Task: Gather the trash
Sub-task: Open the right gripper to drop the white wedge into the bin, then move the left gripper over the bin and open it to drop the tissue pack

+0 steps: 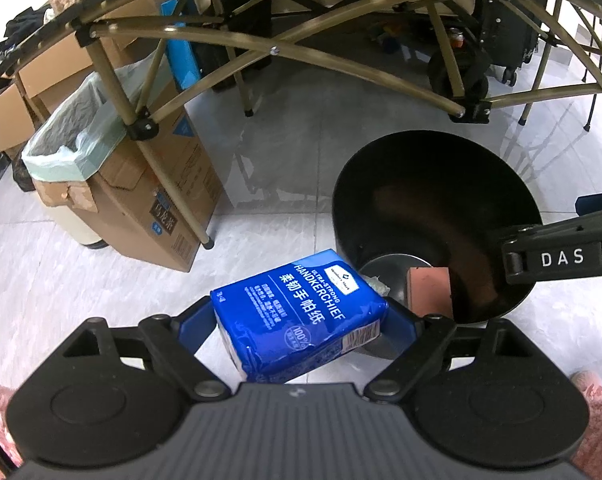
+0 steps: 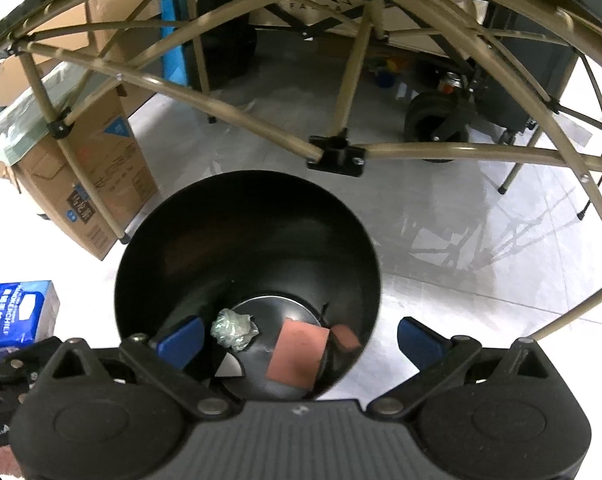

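**Tissue pack held beside the black bin**

The left tongs (image 1: 301,320) grasped a blue handkerchief pack (image 1: 301,316), held tilted just beside the rim of the black bin (image 2: 173,232) that stood on the pale tiled floor (image 2: 441,264). The right tongs (image 2: 301,340) hung released above the bin's mouth, nothing between their blue pads (image 2: 419,338). Inside the bin, on its bottom, lay a crumpled wad (image 2: 233,327) and a pink block (image 2: 297,354). A cardboard box (image 2: 97,184) stood left of the bin.
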A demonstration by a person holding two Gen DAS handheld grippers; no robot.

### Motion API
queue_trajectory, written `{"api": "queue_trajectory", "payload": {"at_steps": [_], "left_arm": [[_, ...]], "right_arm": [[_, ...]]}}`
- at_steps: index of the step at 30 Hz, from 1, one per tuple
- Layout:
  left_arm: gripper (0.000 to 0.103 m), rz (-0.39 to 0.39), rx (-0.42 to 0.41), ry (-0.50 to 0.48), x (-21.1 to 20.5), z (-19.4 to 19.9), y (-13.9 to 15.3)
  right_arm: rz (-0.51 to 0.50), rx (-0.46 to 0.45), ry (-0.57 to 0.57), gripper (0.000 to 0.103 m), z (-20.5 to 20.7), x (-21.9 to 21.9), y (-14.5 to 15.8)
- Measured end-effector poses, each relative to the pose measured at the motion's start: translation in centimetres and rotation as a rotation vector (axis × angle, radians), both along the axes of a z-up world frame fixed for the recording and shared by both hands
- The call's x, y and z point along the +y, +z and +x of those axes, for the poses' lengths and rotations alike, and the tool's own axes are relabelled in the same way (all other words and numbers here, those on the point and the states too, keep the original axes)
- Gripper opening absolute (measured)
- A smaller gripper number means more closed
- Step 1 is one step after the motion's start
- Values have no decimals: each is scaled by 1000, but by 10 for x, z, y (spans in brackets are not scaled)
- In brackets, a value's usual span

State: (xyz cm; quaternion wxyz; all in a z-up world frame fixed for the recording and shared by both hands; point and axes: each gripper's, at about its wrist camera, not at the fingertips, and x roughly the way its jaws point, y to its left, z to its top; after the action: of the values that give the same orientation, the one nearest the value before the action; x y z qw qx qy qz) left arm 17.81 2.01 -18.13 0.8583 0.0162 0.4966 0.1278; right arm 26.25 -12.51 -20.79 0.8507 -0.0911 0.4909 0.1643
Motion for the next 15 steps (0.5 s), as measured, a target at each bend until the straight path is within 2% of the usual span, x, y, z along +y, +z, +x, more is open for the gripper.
{"api": "queue_trajectory", "payload": {"at_steps": [15], "left_arm": [[87,29,-38,-90,-32,16,8]], "right_arm": [[15,-24,-92,103,3,-43,11]]}}
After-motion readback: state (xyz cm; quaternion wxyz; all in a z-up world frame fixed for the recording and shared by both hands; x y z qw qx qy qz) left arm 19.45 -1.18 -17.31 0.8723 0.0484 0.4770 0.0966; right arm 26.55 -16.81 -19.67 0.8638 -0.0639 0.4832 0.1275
